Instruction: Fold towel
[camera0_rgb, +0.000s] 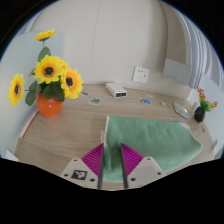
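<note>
A green towel (152, 140) lies spread flat on the wooden table (70, 135), reaching from the fingers out to the right. My gripper (112, 166) is low over the towel's near left part. Its magenta pads (93, 158) stand apart, and the towel's left edge runs up between them, green on the right side of the gap and bare table on the left. The fingers are open, and the towel rests on the table between them.
A bunch of sunflowers (50, 72) in an orange pot (50, 105) stands at the back left. A small white box (117, 90) and a few flat cards (146, 100) lie near the wall. A small potted plant (201, 108) stands beyond the towel's far right corner.
</note>
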